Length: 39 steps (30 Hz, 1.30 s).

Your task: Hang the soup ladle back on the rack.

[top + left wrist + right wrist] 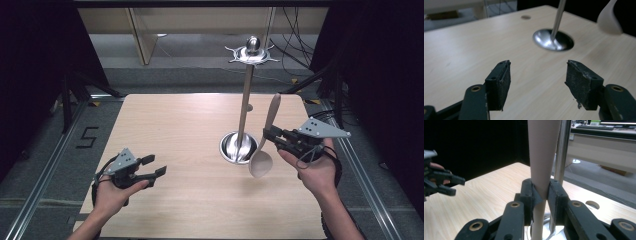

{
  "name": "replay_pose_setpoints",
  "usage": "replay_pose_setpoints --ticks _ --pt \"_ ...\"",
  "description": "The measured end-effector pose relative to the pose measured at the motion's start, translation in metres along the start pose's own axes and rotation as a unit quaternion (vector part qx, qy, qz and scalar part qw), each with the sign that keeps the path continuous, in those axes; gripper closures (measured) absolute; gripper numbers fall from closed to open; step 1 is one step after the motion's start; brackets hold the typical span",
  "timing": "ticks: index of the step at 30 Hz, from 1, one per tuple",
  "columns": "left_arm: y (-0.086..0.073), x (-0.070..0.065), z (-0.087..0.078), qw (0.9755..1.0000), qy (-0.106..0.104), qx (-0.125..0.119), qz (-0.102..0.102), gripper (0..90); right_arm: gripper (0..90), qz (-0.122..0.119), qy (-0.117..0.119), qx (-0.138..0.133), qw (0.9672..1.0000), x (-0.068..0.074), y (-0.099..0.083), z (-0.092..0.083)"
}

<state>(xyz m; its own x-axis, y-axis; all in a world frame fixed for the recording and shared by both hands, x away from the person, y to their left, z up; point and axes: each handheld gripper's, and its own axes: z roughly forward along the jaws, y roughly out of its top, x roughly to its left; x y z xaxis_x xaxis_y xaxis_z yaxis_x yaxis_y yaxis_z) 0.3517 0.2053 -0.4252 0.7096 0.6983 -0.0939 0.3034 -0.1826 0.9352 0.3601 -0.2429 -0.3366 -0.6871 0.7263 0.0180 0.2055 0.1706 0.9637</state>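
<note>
1. The right tongs [268, 134] pinch the handle of a pale wooden spoon [267, 140], its bowl hanging low above the worktop [170, 130].
2. The spoon hangs just beside a metal stand [245, 112], whose round base sits on the worktop.
3. The left tongs [154, 167] are spread with nothing between them, well apart from the spoon, over the worktop's near left part.

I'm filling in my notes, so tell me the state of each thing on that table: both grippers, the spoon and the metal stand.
Left gripper: open, holding nothing, above the table.
Right gripper: shut on the spoon's handle.
Wooden spoon: held off the table, bowl end down, handle up.
Metal stand: upright on its round base, none of its top hooks visibly carrying anything.
</note>
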Motion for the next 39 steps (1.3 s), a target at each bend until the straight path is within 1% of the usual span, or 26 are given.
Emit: replay_pose_setpoints --ticks 1,2,3,7,8,9,10,11,12,13,14,16,18,19,22,24,25,27,28,29,30,33,34,35,37,39 --pt "0.013 -0.006 0.004 0.9999 -0.007 -0.009 0.007 36.4 76.0 0.008 -0.001 -0.001 1.0000 0.003 0.000 0.001" --pt "0.026 -0.012 0.010 0.9995 -0.018 -0.023 0.011 37.1 76.0 -0.009 -0.011 -0.004 0.9999 0.003 0.001 0.001" --pt "0.040 -0.019 0.016 0.9990 -0.027 -0.032 0.018 37.7 76.0 -0.005 -0.006 -0.002 1.0000 0.006 0.001 0.002" --pt "0.091 -0.053 0.039 0.9961 -0.061 -0.058 0.027 42.4 76.0 -0.010 -0.020 0.000 0.9998 0.013 0.002 0.006" --pt "0.103 -0.061 0.045 0.9952 -0.060 -0.068 0.037 43.3 76.0 -0.012 -0.017 0.003 0.9998 0.014 0.002 0.006" --pt "0.113 -0.070 0.051 0.9938 -0.083 -0.068 0.031 43.9 76.0 -0.012 -0.024 0.002 0.9996 0.016 0.002 0.007" --pt "0.122 -0.078 0.058 0.9912 -0.104 -0.074 0.036 44.7 76.0 -0.019 -0.028 0.003 0.9994 0.017 0.003 0.007" --pt "0.130 -0.085 0.063 0.9898 -0.116 -0.074 0.039 45.8 76.0 -0.008 -0.025 0.005 0.9996 0.019 0.003 0.008" --pt "0.138 -0.092 0.069 0.9877 -0.129 -0.075 0.045 46.6 76.0 -0.020 -0.032 0.001 0.9993 0.019 0.003 0.009" --pt "0.144 -0.097 0.075 0.9857 -0.142 -0.079 0.045 47.3 76.0 -0.012 -0.022 0.003 0.9997 0.020 0.002 0.011" --pt "0.149 -0.101 0.081 0.9841 -0.152 -0.080 0.045 48.1 76.0 -0.021 -0.030 0.008 0.9993 0.020 0.003 0.010" --pt "0.156 -0.108 0.093 0.9820 -0.163 -0.083 0.046 49.8 76.0 -0.008 -0.029 0.008 0.9995 0.023 0.002 0.012" --pt "0.161 -0.115 0.102 0.9807 -0.171 -0.082 0.048 51.9 76.0 -0.009 -0.032 0.010 0.9994 0.025 0.001 0.013" --pt "0.163 -0.117 0.106 0.9807 -0.171 -0.080 0.051 53.2 76.0 -0.010 -0.035 0.009 0.9993 0.025 0.001 0.014" --pt "0.165 -0.121 0.118 0.9828 -0.161 -0.076 0.048 55.6 76.0 -0.015 -0.036 0.009 0.9992 0.026 0.001 0.016" --pt "0.166 -0.123 0.123 0.9826 -0.164 -0.078 0.040 57.1 76.0 -0.023 -0.041 0.017 0.9988 0.027 0.001 0.016" --pt "0.167 -0.124 0.126 0.9823 -0.166 -0.076 0.045 58.6 76.0 -0.012 -0.041 0.019 0.9989 0.029 0.001 0.017" --pt "0.167 -0.126 0.131 0.9825 -0.165 -0.072 0.047 62.1 76.0 -0.025 -0.048 0.015 0.9984 0.030 0.002 0.018" --pt "0.168 -0.126 0.132 0.9824 -0.165 -0.075 0.047 64.8 76.0 -0.021 -0.046 0.020 0.9985 0.031 0.002 0.018" --pt "0.168 -0.126 0.132 0.9833 -0.156 -0.077 0.052 68.1 76.0 -0.021 -0.049 0.023 0.9983 0.033 0.002 0.018" --pt "0.169 -0.126 0.132 0.9829 -0.157 -0.079 0.055 72.7 75.9 -0.022 -0.056 0.022 0.9979 0.033 0.003 0.018" --pt "0.173 -0.126 0.131 0.9832 -0.155 -0.075 0.060 73.8 75.0 -0.022 -0.060 0.019 0.9978 0.035 0.004 0.018" --pt "0.173 -0.125 0.131 0.9827 -0.159 -0.075 0.058 73.9 70.7 -0.025 -0.056 0.016 0.9980 0.035 0.004 0.018" --pt "0.175 -0.124 0.130 0.9824 -0.160 -0.075 0.060 73.9 66.0 -0.031 -0.066 0.006 0.9973 0.035 0.004 0.018" --pt "0.177 -0.121 0.129 0.9820 -0.162 -0.075 0.062 74.0 58.3 -0.020 -0.064 0.007 0.9977 0.036 0.004 0.015" --pt "0.180 -0.117 0.127 0.9818 -0.163 -0.076 0.060 74.0 54.9 -0.027 -0.061 0.002 0.9978 0.035 0.002 0.011"
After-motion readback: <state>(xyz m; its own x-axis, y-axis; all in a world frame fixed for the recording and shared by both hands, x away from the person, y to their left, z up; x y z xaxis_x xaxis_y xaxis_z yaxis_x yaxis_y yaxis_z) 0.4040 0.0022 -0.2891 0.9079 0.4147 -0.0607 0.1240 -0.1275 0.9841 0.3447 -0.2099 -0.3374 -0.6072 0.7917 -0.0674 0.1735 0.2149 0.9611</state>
